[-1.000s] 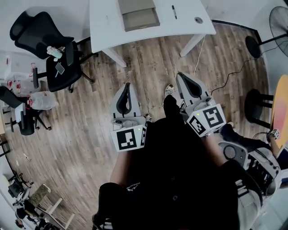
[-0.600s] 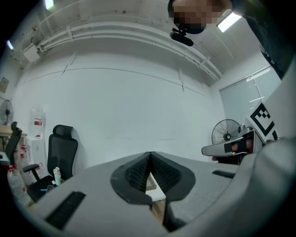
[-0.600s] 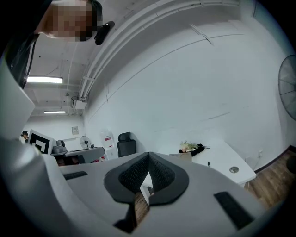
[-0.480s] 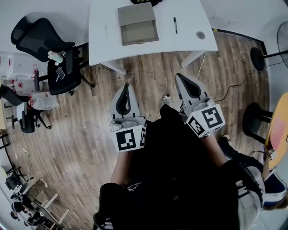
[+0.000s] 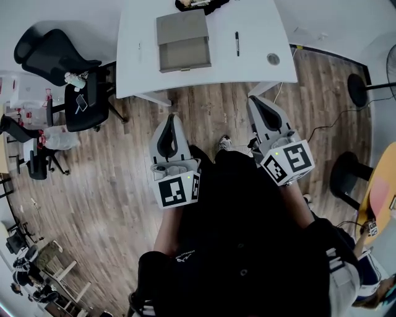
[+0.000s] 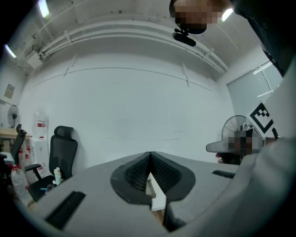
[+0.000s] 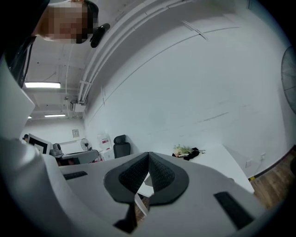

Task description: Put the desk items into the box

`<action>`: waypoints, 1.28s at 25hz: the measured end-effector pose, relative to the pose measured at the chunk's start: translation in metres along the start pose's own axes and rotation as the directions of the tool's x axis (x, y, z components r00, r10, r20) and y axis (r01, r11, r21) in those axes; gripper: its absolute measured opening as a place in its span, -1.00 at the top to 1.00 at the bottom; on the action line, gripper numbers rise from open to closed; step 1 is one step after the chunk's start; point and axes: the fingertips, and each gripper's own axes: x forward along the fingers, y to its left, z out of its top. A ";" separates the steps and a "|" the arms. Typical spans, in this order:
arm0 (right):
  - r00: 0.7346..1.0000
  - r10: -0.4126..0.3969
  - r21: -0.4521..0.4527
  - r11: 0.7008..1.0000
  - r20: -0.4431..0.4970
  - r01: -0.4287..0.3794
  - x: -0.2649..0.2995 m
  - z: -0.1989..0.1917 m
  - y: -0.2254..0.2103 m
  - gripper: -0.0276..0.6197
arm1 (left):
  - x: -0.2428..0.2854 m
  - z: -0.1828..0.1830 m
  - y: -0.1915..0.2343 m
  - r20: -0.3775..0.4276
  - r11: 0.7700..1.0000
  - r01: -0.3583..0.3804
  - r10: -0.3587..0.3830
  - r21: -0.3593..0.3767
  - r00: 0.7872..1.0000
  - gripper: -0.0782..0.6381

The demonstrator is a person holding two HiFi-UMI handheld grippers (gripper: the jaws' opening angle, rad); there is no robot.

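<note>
Packing looks unstarted to us; pen [image 5: 236, 43] lies on desk [image 5: 263, 25] near box [image 5: 182, 40]; left gripper [image 5: 172, 124] and right gripper [image 5: 257, 104] both clenched, empty.

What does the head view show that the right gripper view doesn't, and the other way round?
Only the head view: the box in full, the pen, a small round item and the left gripper. Only the right gripper view: ceiling lights, and the right gripper with its jaws closed together, nothing between them. Both: the white table and the dark bundle at its far edge.
</note>
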 end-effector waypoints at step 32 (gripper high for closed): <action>0.941 -0.338 0.030 0.941 0.002 0.338 0.186 0.035 -0.069 0.92 | 0.255 0.017 0.091 0.013 0.939 0.343 -0.343 0.004 0.939 0.76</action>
